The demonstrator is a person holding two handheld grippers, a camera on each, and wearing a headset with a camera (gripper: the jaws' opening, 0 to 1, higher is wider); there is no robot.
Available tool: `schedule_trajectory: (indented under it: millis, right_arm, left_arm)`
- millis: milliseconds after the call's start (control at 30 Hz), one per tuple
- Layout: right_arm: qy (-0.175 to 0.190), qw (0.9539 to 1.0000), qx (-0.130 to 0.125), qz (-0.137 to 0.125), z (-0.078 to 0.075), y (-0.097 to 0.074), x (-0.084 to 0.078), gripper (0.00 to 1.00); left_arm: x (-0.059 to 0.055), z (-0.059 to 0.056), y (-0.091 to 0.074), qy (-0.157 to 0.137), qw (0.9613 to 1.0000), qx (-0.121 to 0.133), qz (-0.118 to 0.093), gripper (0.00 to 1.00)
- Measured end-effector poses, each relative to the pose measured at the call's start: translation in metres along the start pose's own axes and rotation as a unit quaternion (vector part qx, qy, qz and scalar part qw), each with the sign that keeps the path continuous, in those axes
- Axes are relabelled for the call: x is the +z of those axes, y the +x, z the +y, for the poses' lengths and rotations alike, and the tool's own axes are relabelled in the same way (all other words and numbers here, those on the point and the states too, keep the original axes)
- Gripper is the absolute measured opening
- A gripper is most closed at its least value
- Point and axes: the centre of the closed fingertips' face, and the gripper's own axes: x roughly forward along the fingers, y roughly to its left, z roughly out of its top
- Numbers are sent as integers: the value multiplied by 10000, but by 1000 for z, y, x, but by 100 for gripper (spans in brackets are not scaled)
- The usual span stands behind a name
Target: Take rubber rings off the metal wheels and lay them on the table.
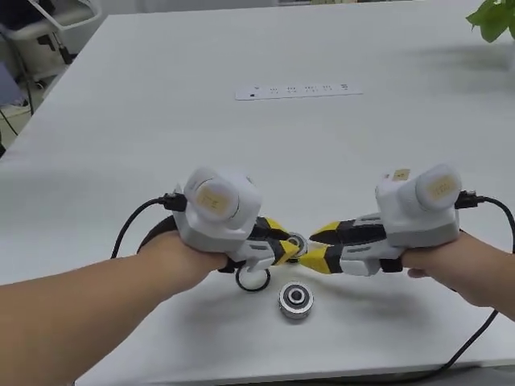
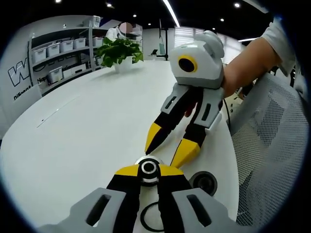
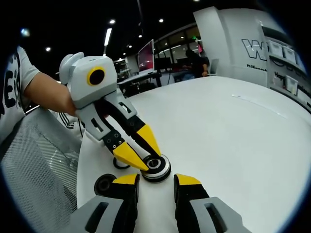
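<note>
My left gripper [image 1: 291,245] is shut on a small metal wheel [image 1: 296,243], held just above the white table [image 1: 241,145]. In the left gripper view the wheel [image 2: 148,168] sits between my yellow tips. My right gripper [image 1: 309,248] faces it from the right, open, with its tips on either side of the wheel's edge. In the right gripper view the wheel [image 3: 156,168] hangs just ahead of my spread jaws [image 3: 156,179]. A loose black rubber ring [image 1: 252,279] lies flat on the table under my left hand. A second wheel [image 1: 296,298] with a black ring on it lies near the front edge.
A white power strip [image 1: 298,91] lies across the middle of the table. A green plant [image 1: 495,18] stands at the far right corner. Black cables [image 1: 133,225] trail from both grippers. A mesh chair [image 2: 272,145] is close behind the table's near edge.
</note>
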Motion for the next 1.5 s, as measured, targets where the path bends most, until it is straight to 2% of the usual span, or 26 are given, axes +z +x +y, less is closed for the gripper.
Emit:
schedule_trajectory:
  millis: [433,800,933,1300,1500]
  right_arm:
    - [-310,9995,12,79,3,9,0,25]
    - [-458,9989,11,132,2,2,-4,21]
    - [-526,9984,3,183,2,-1,-7,16]
    - [-573,9981,-45,235,1,-1,-8,12]
    - [-650,9975,-71,268,1,-3,-9,6]
  left_arm:
    - [0,-2,1,-42,10000,43,-10,7]
    - [0,-2,1,-50,10000,34,-34,7]
    - [0,-2,1,-62,10000,35,-36,7]
    - [0,-2,1,-107,9999,48,-26,7]
    - [0,-2,1,-124,9999,50,-25,7]
